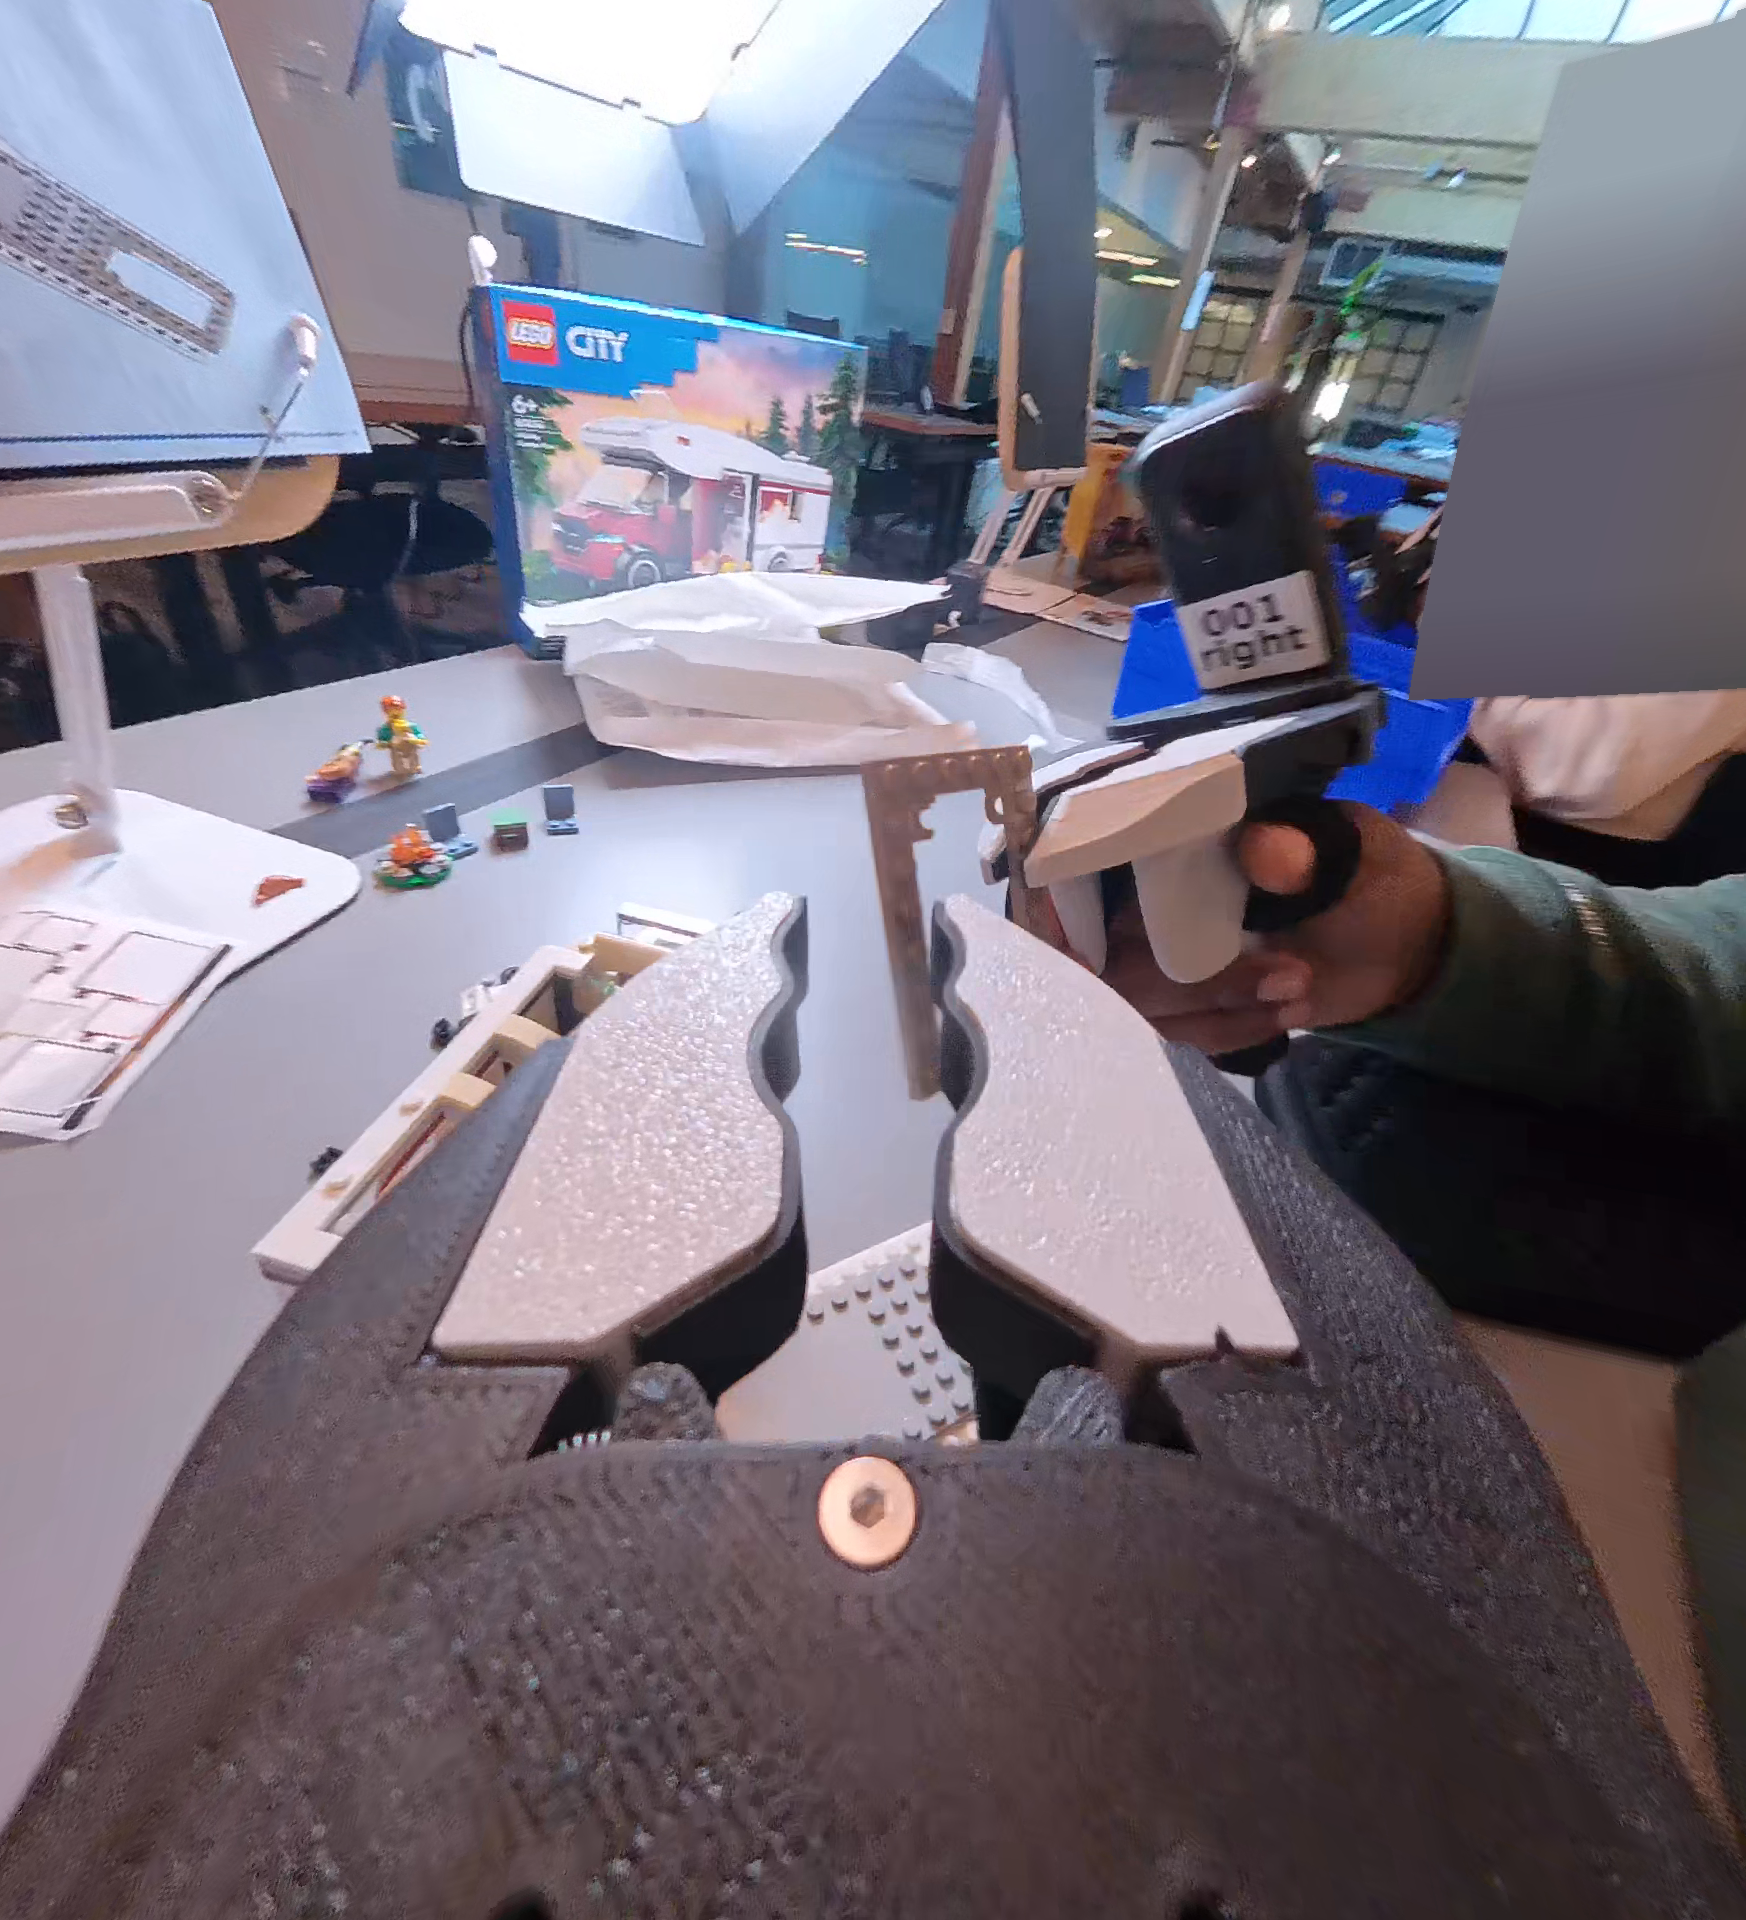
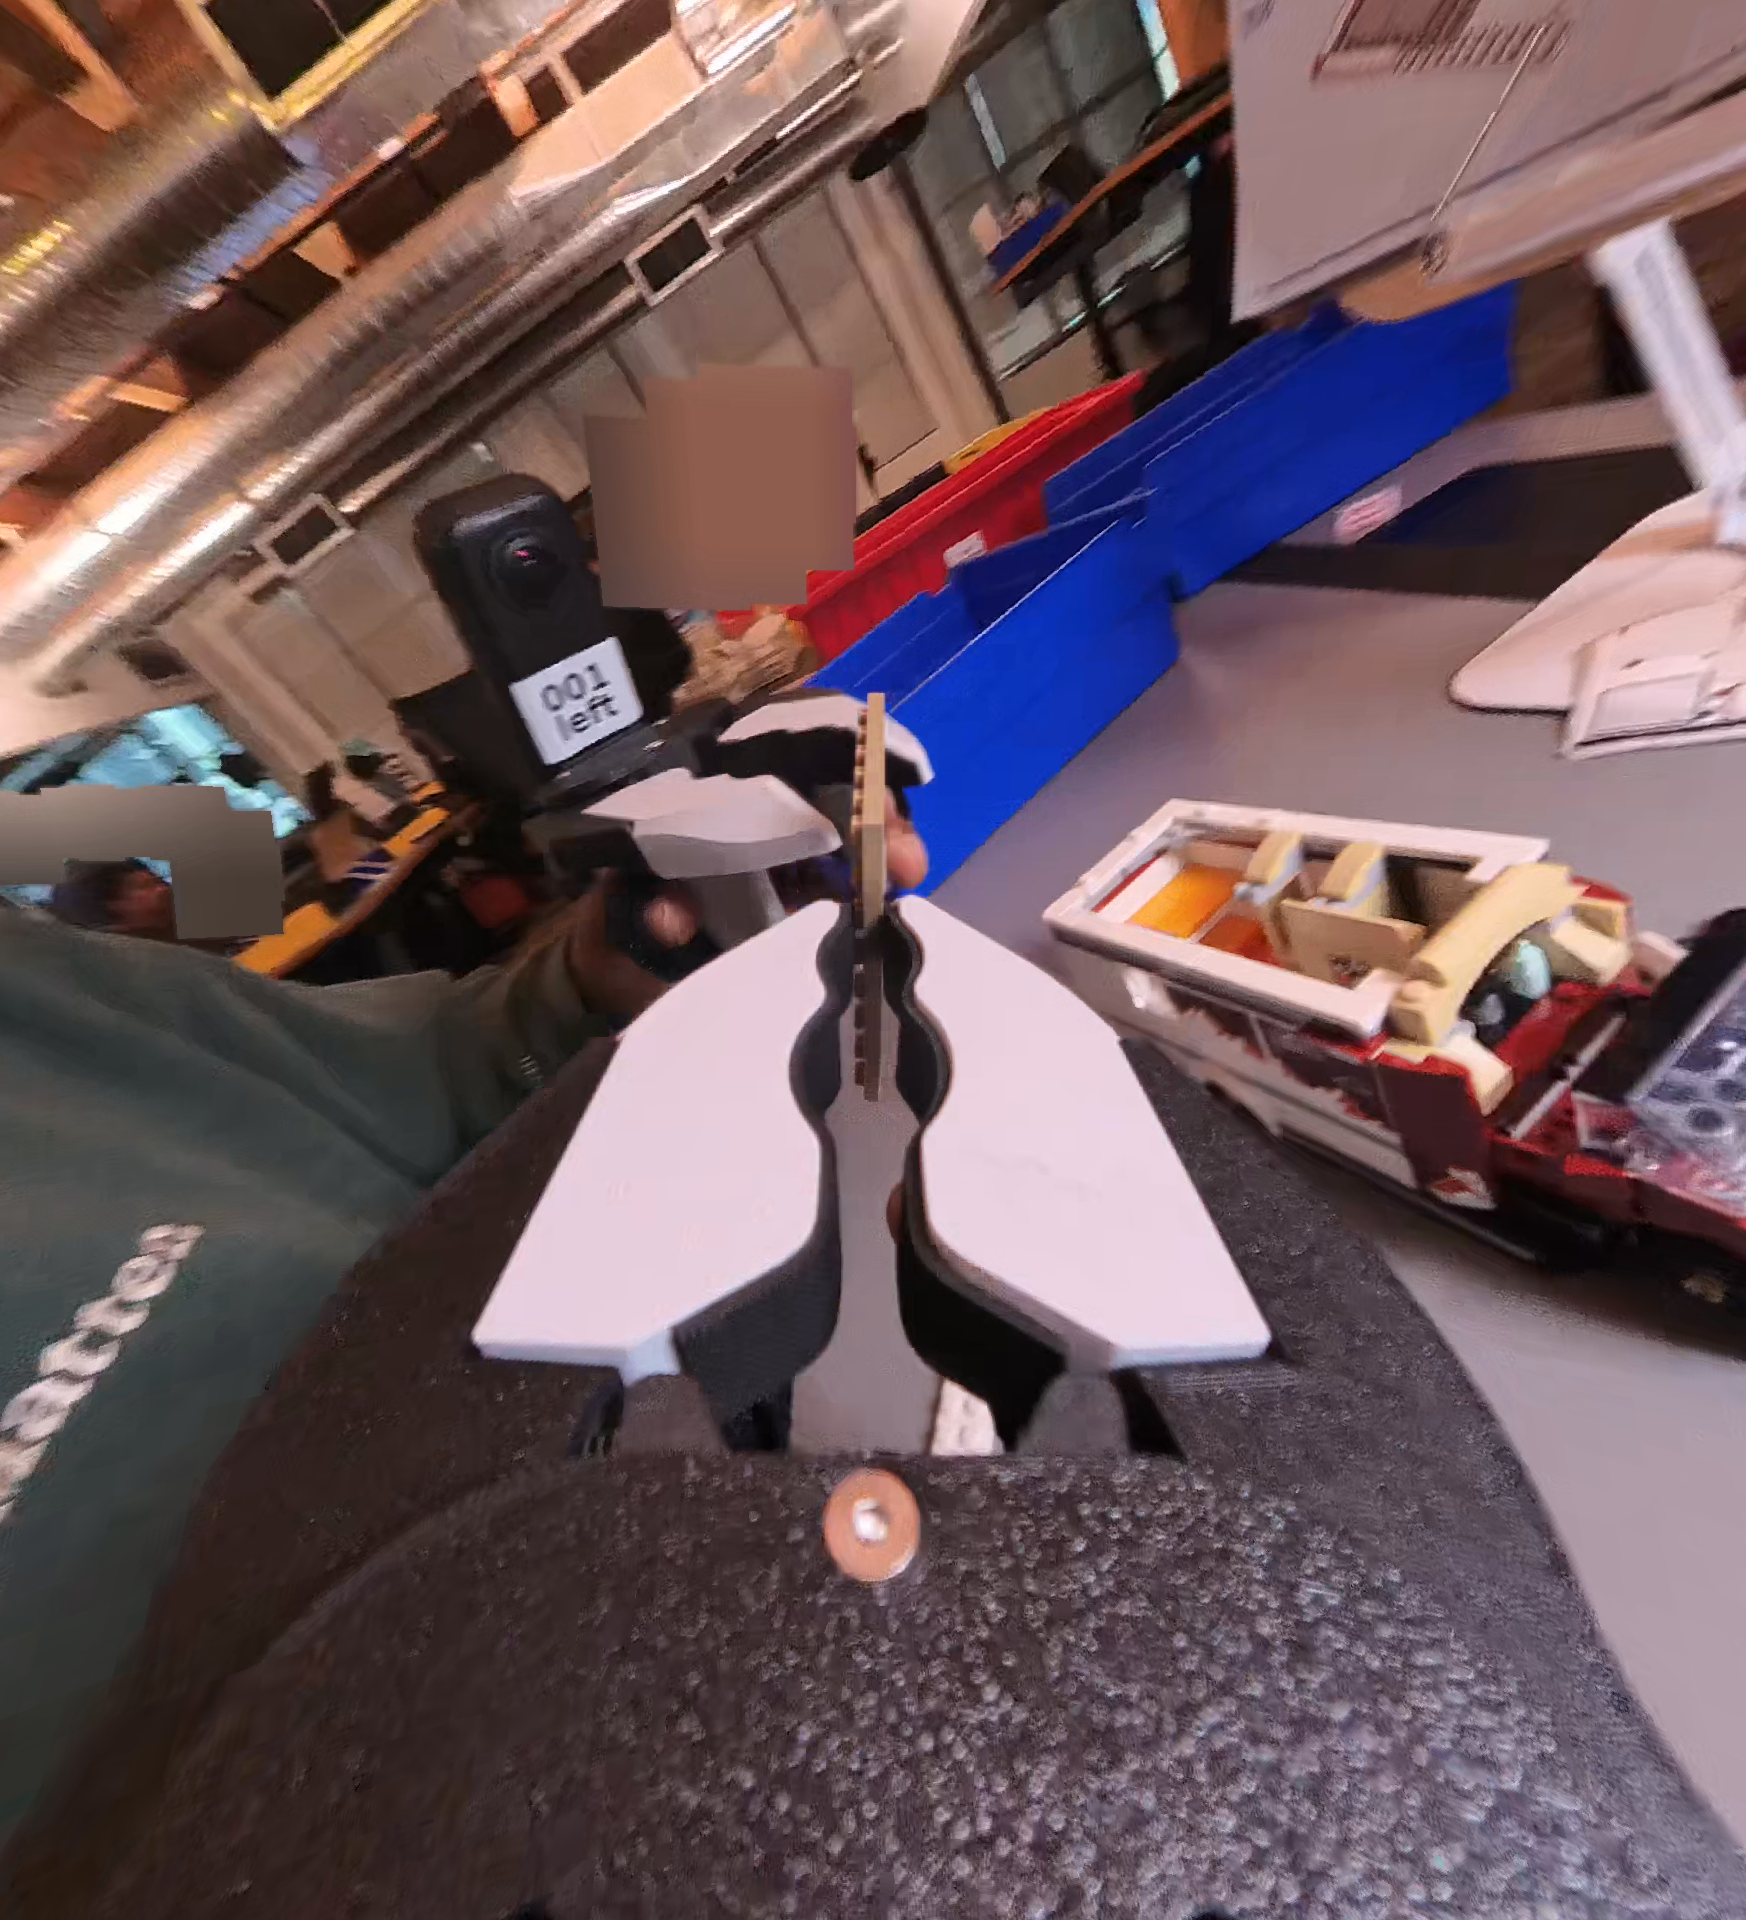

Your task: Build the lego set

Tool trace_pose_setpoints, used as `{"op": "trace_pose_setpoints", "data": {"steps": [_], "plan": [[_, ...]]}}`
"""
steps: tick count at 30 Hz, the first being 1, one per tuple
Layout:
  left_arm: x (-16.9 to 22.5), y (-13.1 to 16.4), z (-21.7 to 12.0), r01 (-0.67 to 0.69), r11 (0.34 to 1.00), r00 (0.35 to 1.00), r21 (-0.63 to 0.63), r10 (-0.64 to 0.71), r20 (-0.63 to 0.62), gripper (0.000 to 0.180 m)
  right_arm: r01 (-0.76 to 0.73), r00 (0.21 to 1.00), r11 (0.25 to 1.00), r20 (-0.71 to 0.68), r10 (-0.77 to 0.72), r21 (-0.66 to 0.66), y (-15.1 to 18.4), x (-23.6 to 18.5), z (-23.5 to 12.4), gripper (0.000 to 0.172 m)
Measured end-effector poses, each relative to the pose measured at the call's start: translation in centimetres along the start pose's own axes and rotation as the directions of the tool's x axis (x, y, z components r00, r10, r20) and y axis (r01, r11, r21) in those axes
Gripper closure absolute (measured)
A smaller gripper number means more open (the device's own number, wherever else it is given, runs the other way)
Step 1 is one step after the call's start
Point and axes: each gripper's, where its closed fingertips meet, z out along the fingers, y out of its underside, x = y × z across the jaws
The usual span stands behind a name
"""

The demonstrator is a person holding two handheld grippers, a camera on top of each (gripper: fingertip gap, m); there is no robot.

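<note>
— What carries everything?
— A grey table (image 1: 173,1195). On it lie the toy set box (image 1: 671,457), crumpled white paper (image 1: 744,675), a minifigure (image 1: 401,732), small brick builds (image 1: 412,857), a white stand base (image 1: 121,873) and a roofless camper model (image 2: 1368,997).
— And behind?
— Blue bins (image 2: 1035,665), probably on it too.

- left gripper (image 1: 869,997): white fingers (image 1: 640,1122) look like grainy, pebbly plastic; black body is rough and ridged, with a shiny metal screw (image 1: 867,1509)
- tan plate (image 1: 910,935): studded matt plastic
- worktop (image 1: 173,1195): smooth grey, matt finish
- bags (image 1: 744,675) near the far edge: crinkly white paper
- box (image 1: 671,457): glossy printed cardboard
- camper model (image 2: 1420,997): shiny plastic bricks
- sleeve (image 1: 1627,987): soft green cloth
</note>
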Motion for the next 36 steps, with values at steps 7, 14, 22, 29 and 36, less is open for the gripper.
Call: {"op": "trace_pose_setpoints", "data": {"steps": [7, 14, 22, 29, 36], "plan": [[3.3, 2.1, -0.4, 0.165, 0.970, 0.908, -0.179, -0.221, -0.357, 0.155, -0.139, 0.946, 0.930, 0.231, 0.226, -0.341, 4.4, -1.7, -1.9, 0.168], [4.7, 6.1, -0.5, 0.153, 0.928, 0.867, -0.341, -0.291, -0.404, 0.175, -0.082, 0.972, 0.907, 0.168, 0.165, -0.414, 6.5, -0.5, -1.5, 0.167], [0.6, 4.7, 0.2, 0.465, 0.863, 0.825, -0.198, -0.504, -0.256, 0.175, 0.438, 0.838, 0.840, -0.193, -0.510, -0.320, 2.9, 2.5, -0.5, 0.115], [-1.9, 4.4, 0.2, 0.707, 0.703, 0.679, -0.075, -0.704, -0.208, 0.176, 0.560, 0.558, 0.631, -0.318, -0.766, -0.537, 4.9, 4.0, 1.7, 0.106], [-1.6, 4.9, 0.1, 0.772, 0.628, 0.598, -0.092, -0.768, -0.228, 0.176, 0.571, 0.479, 0.567, -0.320, -0.817, -0.594, 5.1, 4.7, 1.8, 0.117]]}}
